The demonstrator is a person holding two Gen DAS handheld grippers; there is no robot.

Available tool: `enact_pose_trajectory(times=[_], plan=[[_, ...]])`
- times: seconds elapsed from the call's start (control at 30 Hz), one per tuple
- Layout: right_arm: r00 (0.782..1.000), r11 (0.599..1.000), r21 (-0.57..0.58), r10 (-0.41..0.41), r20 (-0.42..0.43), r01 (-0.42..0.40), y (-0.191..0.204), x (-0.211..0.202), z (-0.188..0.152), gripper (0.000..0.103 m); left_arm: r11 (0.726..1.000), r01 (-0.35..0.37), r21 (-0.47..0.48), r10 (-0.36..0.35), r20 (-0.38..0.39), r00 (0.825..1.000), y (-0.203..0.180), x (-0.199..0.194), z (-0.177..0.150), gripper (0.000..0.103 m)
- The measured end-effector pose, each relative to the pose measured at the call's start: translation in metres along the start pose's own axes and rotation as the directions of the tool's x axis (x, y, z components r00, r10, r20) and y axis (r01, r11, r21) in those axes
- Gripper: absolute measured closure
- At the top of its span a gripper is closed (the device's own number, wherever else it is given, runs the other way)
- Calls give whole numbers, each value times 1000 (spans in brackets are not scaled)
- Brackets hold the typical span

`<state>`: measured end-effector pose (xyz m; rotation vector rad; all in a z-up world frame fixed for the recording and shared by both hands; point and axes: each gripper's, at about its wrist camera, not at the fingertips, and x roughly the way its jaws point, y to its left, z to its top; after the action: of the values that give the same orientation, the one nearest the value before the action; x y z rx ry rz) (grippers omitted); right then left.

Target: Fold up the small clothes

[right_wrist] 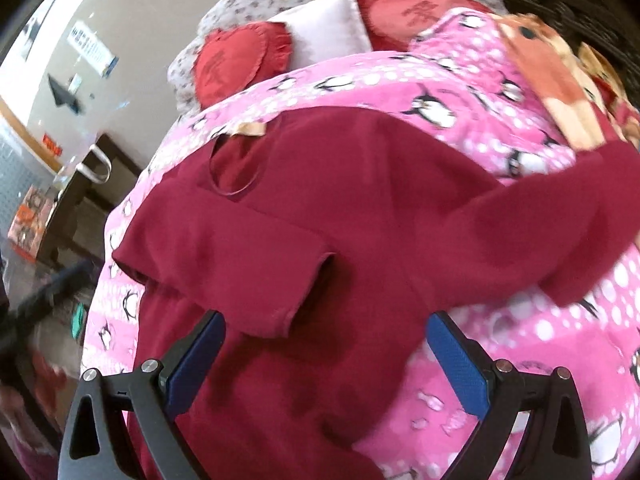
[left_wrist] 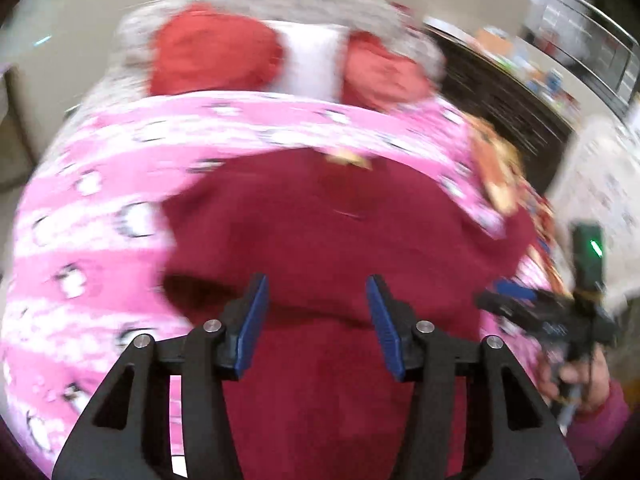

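A small dark red long-sleeved top (left_wrist: pixel 320 232) lies flat on a pink penguin-print blanket (left_wrist: pixel 80 208) on a bed. In the right wrist view the top (right_wrist: pixel 320 240) has its left sleeve folded across the chest and its right sleeve stretched out to the right. My left gripper (left_wrist: pixel 317 300) is open and empty, hovering over the lower body of the top. My right gripper (right_wrist: pixel 326 336) is open and empty, above the top near the folded sleeve's cuff. The right gripper also shows in the left wrist view (left_wrist: pixel 532 308), at the top's right edge.
Two red pillows (right_wrist: pixel 236 60) and a white pillow (right_wrist: pixel 332 28) lie at the head of the bed. An orange patterned cloth (right_wrist: pixel 560 72) lies on the blanket at the right. A dark cabinet (left_wrist: pixel 504 96) stands beyond the bed.
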<state>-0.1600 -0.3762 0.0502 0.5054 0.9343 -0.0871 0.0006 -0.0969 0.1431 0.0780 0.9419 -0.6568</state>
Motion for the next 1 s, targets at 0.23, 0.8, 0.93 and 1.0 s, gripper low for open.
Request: enact_pose_trajectory(times=[0.23, 0.8, 0.93, 1.0], plan=[[999, 999, -2, -49, -13, 49, 8, 36, 13, 6, 978, -117, -174, 116, -19, 993, 72, 31, -5, 52], [970, 960, -209, -147, 193, 187, 26, -17, 64, 95, 985, -85, -153, 66, -124, 990, 59, 64, -43, 52], [963, 960, -173, -187, 194, 221, 14, -16, 75, 95, 984, -81, -160, 65, -103, 993, 59, 54, -42, 52], [960, 962, -148, -201, 194, 231, 5, -14, 80, 95, 983, -70, -170, 58, -75, 996, 60, 46, -39, 52]])
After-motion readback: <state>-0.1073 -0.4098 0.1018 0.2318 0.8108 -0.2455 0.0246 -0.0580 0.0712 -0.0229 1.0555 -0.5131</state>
